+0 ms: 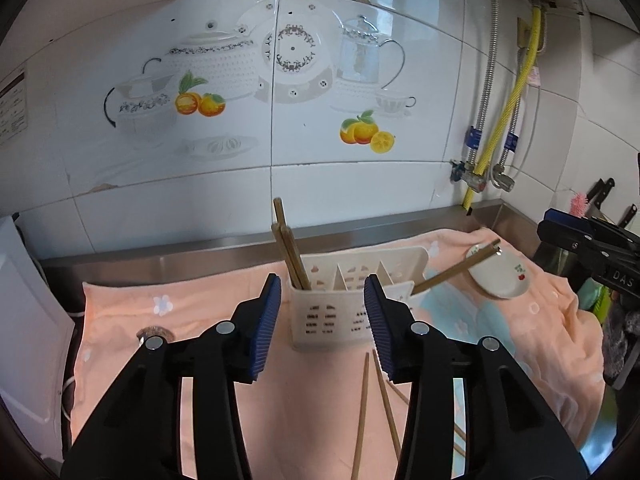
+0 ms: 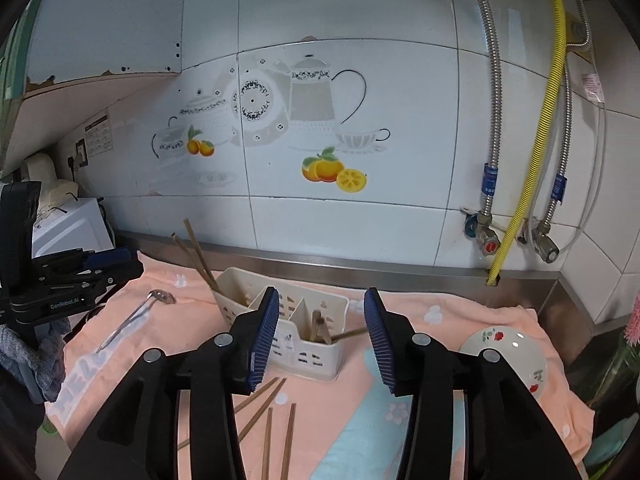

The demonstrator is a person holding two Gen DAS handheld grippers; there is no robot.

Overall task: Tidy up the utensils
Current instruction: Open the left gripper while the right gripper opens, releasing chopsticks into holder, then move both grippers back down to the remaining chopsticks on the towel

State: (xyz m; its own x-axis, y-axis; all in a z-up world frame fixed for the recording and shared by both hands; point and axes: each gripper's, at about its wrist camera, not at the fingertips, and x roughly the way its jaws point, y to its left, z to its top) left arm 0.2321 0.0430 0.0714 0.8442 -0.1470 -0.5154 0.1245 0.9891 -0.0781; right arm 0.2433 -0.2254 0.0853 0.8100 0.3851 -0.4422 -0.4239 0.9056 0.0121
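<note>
- Lying loose on the peach towel [image 2: 460, 320] over the tabletop: four wooden chopsticks [image 2: 276, 432], just in front of the white utensil caddy [image 2: 304, 348].
- Long axis: the nearer two run roughly along the tongs' line of sight; the other two slant off leftward.
- Right tongs [image 2: 322, 336]: spread wide, holding nothing, hovering directly over the sticks; likely the nearer pair.
- Left tongs [image 1: 325, 326]: also wide and empty, with the sticks [image 1: 362, 412] low and to their right.
- Caddy: some chopsticks already stand inside.
- Spoon [image 2: 136, 318]: apart, far left on the towel.
</note>
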